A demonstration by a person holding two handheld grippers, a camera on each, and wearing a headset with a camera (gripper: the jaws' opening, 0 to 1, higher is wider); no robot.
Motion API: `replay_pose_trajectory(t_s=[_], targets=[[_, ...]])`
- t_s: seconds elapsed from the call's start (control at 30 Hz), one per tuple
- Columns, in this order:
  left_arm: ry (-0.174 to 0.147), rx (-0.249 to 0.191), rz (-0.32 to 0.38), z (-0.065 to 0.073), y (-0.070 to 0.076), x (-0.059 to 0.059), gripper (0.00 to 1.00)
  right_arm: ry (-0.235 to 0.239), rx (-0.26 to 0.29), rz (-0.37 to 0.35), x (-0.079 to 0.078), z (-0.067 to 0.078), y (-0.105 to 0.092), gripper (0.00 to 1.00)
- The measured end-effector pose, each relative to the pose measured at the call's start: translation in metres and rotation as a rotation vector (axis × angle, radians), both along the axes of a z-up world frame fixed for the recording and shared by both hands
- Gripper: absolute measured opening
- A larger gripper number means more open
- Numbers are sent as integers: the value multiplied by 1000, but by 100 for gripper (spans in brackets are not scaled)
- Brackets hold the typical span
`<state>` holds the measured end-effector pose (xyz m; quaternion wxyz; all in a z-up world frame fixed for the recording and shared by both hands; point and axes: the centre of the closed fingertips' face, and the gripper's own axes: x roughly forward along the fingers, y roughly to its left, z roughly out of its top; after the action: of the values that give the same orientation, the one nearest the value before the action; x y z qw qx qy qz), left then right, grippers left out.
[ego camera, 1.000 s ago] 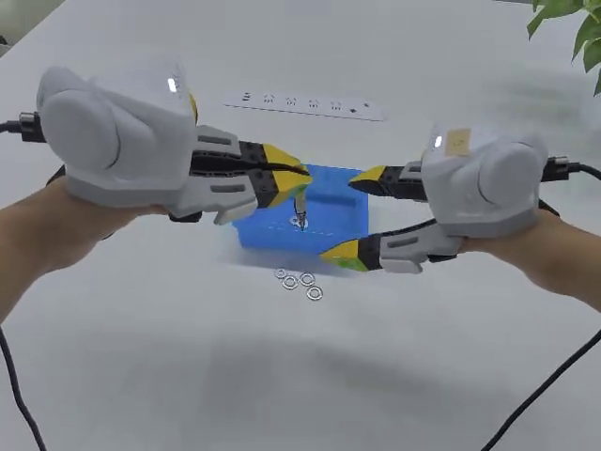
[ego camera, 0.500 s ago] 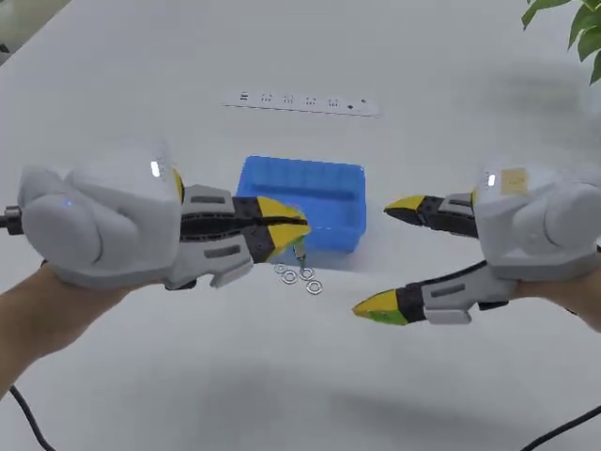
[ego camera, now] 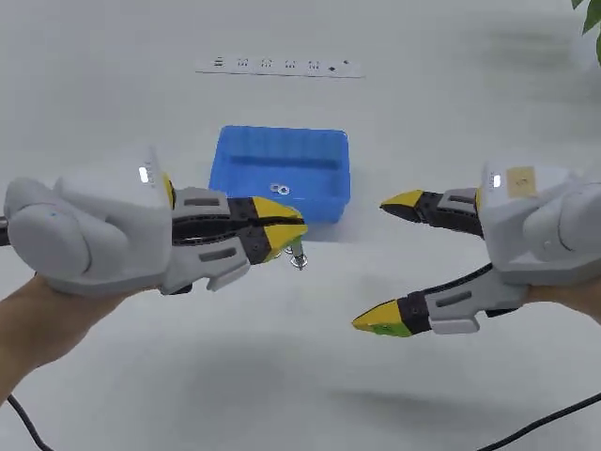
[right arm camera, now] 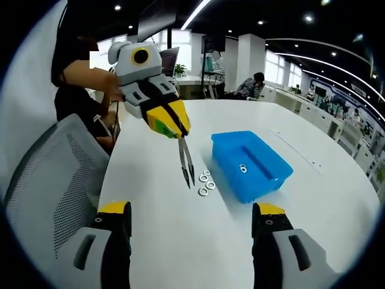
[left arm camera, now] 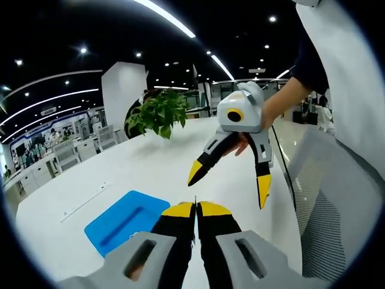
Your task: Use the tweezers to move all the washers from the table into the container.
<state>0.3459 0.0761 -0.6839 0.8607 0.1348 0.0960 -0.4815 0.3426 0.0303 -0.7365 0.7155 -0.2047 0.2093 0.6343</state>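
My left gripper point(ego camera: 286, 228) is shut on thin metal tweezers point(ego camera: 298, 256) that point down at the white table just in front of the blue container point(ego camera: 235, 160). In the right gripper view the tweezers point(right arm camera: 185, 158) hang from the left gripper point(right arm camera: 168, 120), their tips just left of several loose washers point(right arm camera: 203, 192) on the table. Washers point(ego camera: 280, 190) lie inside the container point(right arm camera: 264, 158). My right gripper point(ego camera: 385, 261) hovers open to the right, holding nothing; it also appears in the left gripper view point(left arm camera: 229, 185).
A white power strip point(ego camera: 279, 66) lies beyond the container. A green plant point(left arm camera: 156, 114) stands at the table's far side. A mesh office chair point(right arm camera: 54, 180) sits by the table edge, with a person behind the left gripper.
The tweezers have come back from over the container to the table in front of it. The right gripper drew back to the right. The head view has shifted.
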Motion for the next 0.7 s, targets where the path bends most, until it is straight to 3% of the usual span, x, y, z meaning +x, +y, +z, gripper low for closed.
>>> replay_pose_trajectory(t_s=[0.27, 0.7], targets=[[3, 2, 14, -7, 4, 14, 5, 74, 9, -6, -8, -11, -2, 88], [19, 9, 6, -10, 7, 23, 5, 117, 30, 0, -8, -12, 12, 88]])
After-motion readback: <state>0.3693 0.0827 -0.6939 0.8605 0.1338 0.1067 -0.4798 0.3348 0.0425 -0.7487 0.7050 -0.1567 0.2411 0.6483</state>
